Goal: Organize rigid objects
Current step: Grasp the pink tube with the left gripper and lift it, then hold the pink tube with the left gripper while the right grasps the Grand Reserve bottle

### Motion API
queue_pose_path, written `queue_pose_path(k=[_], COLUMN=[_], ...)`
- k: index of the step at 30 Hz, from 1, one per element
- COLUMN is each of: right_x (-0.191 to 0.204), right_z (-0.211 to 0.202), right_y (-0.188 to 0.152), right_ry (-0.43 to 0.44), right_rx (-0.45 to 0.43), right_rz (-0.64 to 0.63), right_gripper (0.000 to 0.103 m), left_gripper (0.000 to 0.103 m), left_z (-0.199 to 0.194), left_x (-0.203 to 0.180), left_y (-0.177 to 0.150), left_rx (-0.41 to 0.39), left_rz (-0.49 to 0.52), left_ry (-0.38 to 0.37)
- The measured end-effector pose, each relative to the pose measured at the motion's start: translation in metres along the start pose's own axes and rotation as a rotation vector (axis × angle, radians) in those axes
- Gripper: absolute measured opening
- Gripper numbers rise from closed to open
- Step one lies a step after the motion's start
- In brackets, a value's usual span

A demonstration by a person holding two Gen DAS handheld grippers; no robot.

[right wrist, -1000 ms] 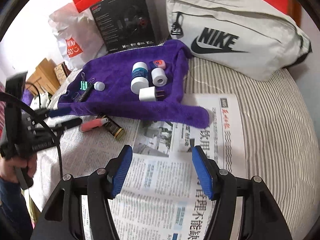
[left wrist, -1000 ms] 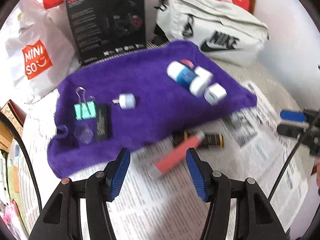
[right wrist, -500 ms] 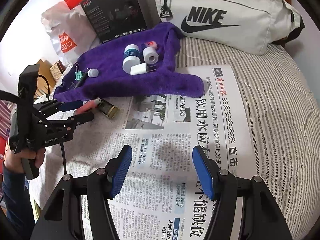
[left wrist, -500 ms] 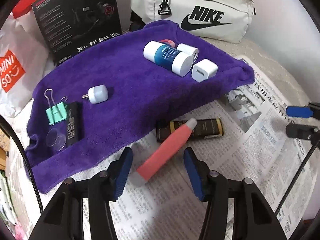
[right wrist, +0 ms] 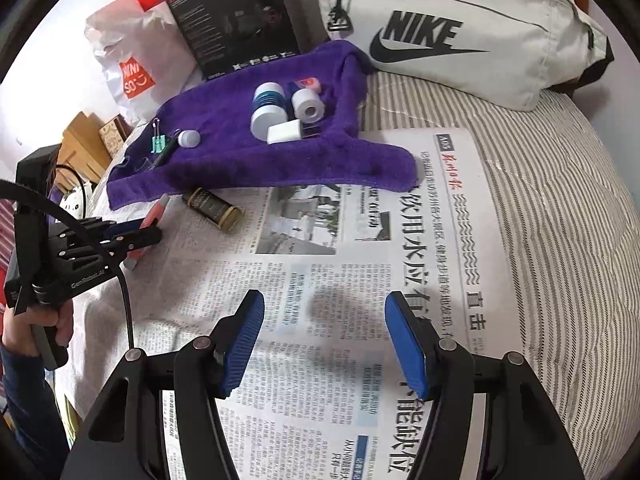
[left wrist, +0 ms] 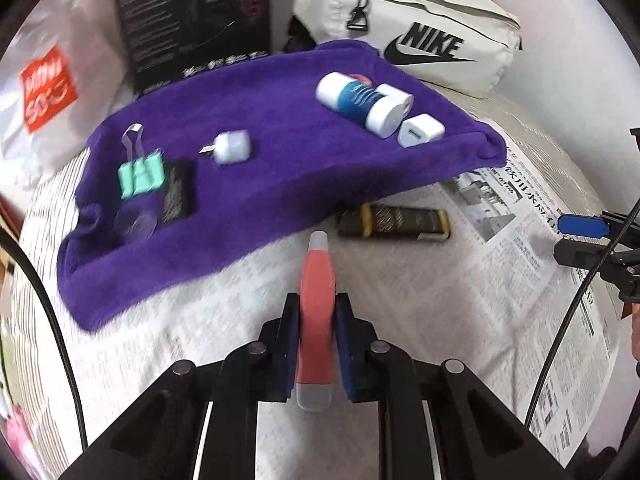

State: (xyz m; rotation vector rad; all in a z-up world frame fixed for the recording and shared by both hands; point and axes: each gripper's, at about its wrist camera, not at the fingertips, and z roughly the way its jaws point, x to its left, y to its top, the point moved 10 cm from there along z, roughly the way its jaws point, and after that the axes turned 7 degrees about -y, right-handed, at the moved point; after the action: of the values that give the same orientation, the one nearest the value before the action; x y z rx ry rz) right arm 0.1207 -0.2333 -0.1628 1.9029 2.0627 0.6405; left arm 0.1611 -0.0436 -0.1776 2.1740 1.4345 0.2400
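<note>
The left gripper is clamped on the pink tube, over the newspaper just off the purple towel's near edge. The right gripper hangs with jaws apart, empty, above the newspaper.

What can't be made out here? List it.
- Red item, left wrist view: mostly hidden behind the blue-white bottle.
- Black box print, left wrist view: motion-blurred.
- Pink tube, right wrist view: mostly covered by the left gripper.
- Clear cap: faint against the towel.

left hand-held gripper | was open, now clamps red tube
</note>
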Motion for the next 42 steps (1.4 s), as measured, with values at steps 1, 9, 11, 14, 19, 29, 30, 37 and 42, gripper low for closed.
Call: queue_pose_path(k=[1, 9, 11, 14, 19, 29, 30, 37, 42], right_x=[0.002, 0.022, 0.027, 0.045, 0.075, 0.108, 0.109, 0.126, 0.122], right_z=[0.001, 0.005, 0.004, 0.004, 0.016, 0.059, 0.060, 0.069, 0.064], right_y=[0.000, 0.000, 0.004, 0.016, 0.037, 0.053, 0.053, 0.054, 0.049], right_ry=[0.000, 0.004, 0.006, 0.006, 0.053, 0.015, 0.012, 0.048, 0.055], right_rx=[0.002, 0.015, 0.010, -0.010, -0.027, -0.035, -0.040, -0.059, -0.028], right_rz=[-0.004, -0.047, -0.061, -0.122, -0.214, -0.396, -0.410, -0.479, -0.459], right_gripper=[0.062, 0.062, 0.062, 0.062, 0.062, 0.062, 0.062, 0.042, 0.026], left_gripper=[0.017, 0.017, 0.017, 0.017, 0.017, 0.017, 0.017, 0.017, 0.017], left_z=[-0.002, -0.002, -0.003, -0.011, -0.026, -0.032, -0.032, -0.032, -0.032], left_x=[0.004, 0.009, 0.010, 0.019, 0.049, 0.062, 0.062, 0.063, 0.063], left_y=[-0.001, 0.000, -0.001, -0.007, -0.027, -0.038, -0.038, -0.039, -0.038], left_rx=[-0.007, -0.021, -0.023, -0.030, -0.036, -0.069, -0.073, -0.076, -0.076], left_rz=[-0.015, -0.026, -0.034, -0.064, -0.144, -0.186, -0.194, -0.190, -0.188], left_ry=[0.003, 0.036, 0.029, 0.039, 0.082, 0.057, 0.050, 0.044, 0.058])
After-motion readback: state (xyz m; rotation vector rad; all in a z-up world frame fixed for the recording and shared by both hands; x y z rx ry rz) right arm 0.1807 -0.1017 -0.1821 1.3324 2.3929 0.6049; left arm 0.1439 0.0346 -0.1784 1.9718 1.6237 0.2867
